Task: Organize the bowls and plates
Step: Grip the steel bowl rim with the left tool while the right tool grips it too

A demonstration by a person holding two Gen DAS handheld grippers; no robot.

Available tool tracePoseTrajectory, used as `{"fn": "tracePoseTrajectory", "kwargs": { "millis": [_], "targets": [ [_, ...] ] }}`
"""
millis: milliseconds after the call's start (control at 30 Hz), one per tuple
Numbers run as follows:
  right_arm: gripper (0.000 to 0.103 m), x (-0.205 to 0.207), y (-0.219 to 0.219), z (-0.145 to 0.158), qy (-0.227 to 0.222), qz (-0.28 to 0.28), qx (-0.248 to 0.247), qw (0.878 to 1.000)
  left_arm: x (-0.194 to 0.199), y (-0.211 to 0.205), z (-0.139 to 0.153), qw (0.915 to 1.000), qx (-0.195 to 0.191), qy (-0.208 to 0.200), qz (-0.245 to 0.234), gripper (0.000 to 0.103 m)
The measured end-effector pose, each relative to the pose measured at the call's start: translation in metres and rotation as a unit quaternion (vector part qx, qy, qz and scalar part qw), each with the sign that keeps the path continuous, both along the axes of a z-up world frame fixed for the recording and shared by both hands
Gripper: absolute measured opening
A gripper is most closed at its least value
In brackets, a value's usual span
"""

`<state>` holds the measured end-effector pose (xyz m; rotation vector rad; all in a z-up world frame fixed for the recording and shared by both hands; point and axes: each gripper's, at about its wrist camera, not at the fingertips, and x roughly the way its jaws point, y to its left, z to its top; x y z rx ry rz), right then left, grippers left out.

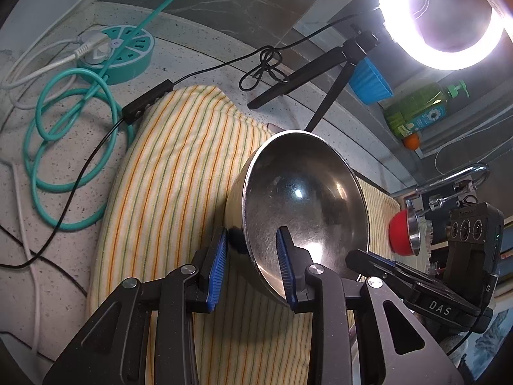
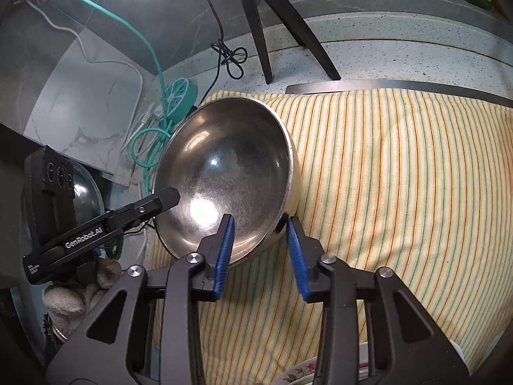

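Metal bowl (image 1: 304, 205) tipped up on the striped cloth (image 1: 166, 173). Left gripper (image 1: 251, 266) clamped on its near rim. Right gripper (image 2: 259, 253) straddling the rim on the other side, not clearly squeezing yet. Both right at the bowl.

Each wrist camera looks steeply down along its own jaws at close range. Both views share the steel bowl (image 1: 304, 205) (image 2: 224, 176), at frame centre, and the striped cloth (image 1: 166, 173) (image 2: 400, 176)
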<state>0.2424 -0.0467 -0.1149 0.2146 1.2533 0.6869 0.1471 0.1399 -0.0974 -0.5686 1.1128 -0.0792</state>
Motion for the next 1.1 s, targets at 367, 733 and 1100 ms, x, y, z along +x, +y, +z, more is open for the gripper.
{"fn": "tracePoseTrajectory", "kwargs": {
  "millis": [367, 733, 1100],
  "targets": [
    [0.027, -0.008, 0.000, 0.001, -0.011, 0.005, -0.015, 1.000, -0.010, -0.005, 0.005, 0.9999, 0.010, -0.002, -0.004, 0.028],
    [0.027, -0.040, 0.001, 0.005, -0.003, 0.030, -0.009, 1.000, -0.055, -0.003, 0.011, 0.9999, 0.014, -0.005, 0.009, 0.028],
    [0.027, -0.092, -0.003, 0.015, -0.006, 0.072, 0.003, 0.997, -0.124, -0.007, 0.013, 0.9993, 0.005, -0.003, 0.038, 0.028]
  ]
}}
